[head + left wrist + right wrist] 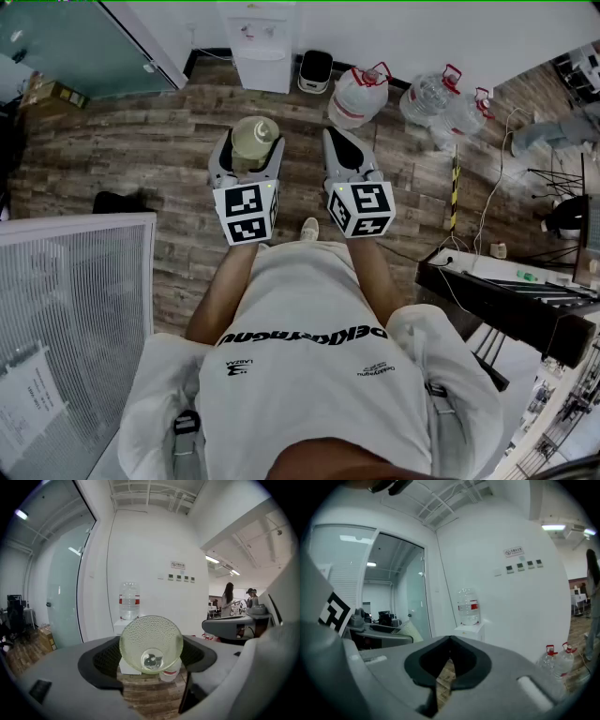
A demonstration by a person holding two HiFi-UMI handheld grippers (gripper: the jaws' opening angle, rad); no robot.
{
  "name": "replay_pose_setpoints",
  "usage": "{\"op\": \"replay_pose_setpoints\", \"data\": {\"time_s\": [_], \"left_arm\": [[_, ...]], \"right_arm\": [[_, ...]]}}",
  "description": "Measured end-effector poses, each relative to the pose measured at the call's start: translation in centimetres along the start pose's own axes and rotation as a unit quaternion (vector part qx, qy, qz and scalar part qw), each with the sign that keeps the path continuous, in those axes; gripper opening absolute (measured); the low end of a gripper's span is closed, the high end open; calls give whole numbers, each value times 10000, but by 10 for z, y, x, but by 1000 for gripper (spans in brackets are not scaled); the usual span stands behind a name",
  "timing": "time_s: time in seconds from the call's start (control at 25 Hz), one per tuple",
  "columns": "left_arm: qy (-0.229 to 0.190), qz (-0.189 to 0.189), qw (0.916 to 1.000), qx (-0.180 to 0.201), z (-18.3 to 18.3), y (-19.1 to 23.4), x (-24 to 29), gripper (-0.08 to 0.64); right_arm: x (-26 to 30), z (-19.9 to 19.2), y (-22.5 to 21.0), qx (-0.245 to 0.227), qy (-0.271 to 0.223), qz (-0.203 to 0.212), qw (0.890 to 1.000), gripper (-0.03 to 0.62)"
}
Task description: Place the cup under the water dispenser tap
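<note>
A pale green, dimpled clear cup lies on its side between the jaws of my left gripper, which is shut on it. In the left gripper view the cup fills the gap of the left gripper, with both dark pads against its sides. The white water dispenser stands by the far wall, straight ahead and some way off. Its bottle shows above the cup. My right gripper hangs beside the left one, shut and holding nothing. In its own view the right gripper points toward the dispenser.
Large water bottles stand on the wood floor right of the dispenser, beside a small dark bin. A glass partition is at the left, a white slatted panel at the near left, a desk with cables at the right. People stand far off.
</note>
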State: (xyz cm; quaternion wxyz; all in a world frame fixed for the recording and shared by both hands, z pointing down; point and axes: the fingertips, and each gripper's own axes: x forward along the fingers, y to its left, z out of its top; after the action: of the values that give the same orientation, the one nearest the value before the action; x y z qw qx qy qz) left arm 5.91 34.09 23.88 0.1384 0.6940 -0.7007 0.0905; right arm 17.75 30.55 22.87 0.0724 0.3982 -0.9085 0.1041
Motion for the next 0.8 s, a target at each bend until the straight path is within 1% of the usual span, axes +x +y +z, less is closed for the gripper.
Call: {"op": "replay_pose_setpoints", "data": {"time_s": [0.24,0.44,0.8], "left_arm": [[-87,25,10000,6,2,-13,8,371],[-116,66,9999,-19,4,-27,23,371],[-88,165,9998,-47,-10,-49,48,371]], "right_arm": [[1,2,-14,68,-90,71,9999,-2],[3,6,-36,93,-106,98,9999,-2],[16,-3,-68,95,-46,255,9996,-2]]}}
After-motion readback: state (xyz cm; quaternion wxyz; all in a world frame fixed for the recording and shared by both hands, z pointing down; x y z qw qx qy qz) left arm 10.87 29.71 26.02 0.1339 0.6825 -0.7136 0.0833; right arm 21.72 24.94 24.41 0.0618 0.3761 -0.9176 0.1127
